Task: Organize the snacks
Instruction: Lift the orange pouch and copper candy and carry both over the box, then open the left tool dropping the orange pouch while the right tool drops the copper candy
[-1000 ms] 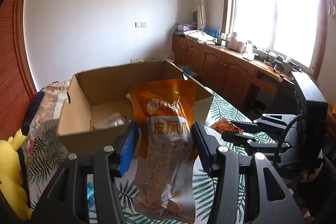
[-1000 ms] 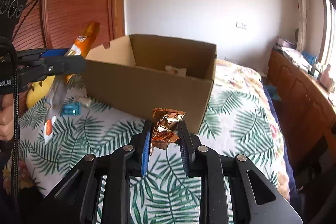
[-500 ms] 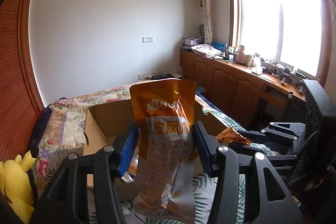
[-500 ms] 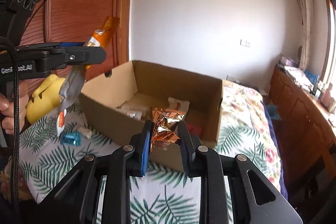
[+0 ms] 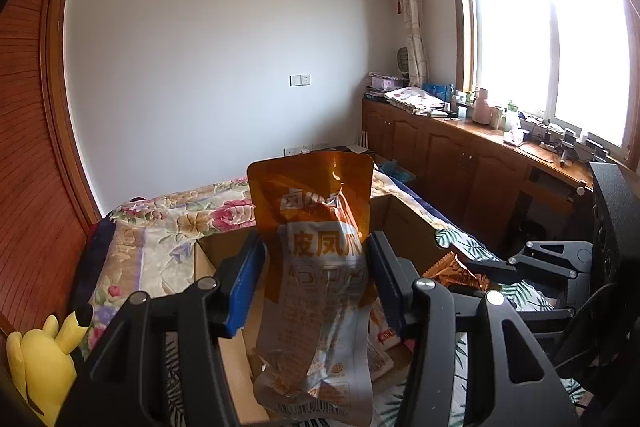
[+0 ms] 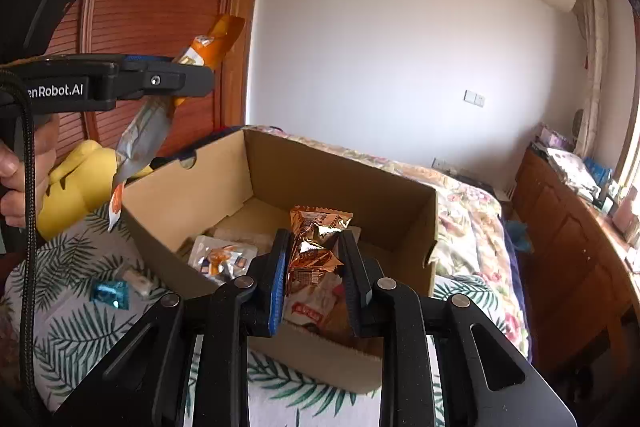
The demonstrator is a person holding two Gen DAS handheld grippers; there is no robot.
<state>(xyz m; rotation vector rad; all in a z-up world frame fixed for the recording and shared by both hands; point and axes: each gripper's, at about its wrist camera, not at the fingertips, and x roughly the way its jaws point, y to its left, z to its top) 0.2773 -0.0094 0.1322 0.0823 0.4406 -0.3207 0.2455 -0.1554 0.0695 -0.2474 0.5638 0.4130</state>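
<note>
Right wrist view, leaf-print bedspread, white walls, left tongs gripping orange pouch, right tongs gripping copper packet.

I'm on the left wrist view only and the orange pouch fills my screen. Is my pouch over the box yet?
Observer: In the right wrist view the left gripper holds the orange pouch above the cardboard box's left wall; its bottom end hangs just outside that wall.
Operator: Anything already in the box?
Observer: Yes, a clear packet with orange contents lies on the box floor, plus a white packet with a red label.
Operator: What's in the right gripper?
Observer: The right gripper is shut on a crinkled copper foil snack, held over the box's near side.
Operator: Any snacks left outside?
Observer: A small blue wrapped piece and a pale one lie on the leaf-print cover, left of the box.
</note>
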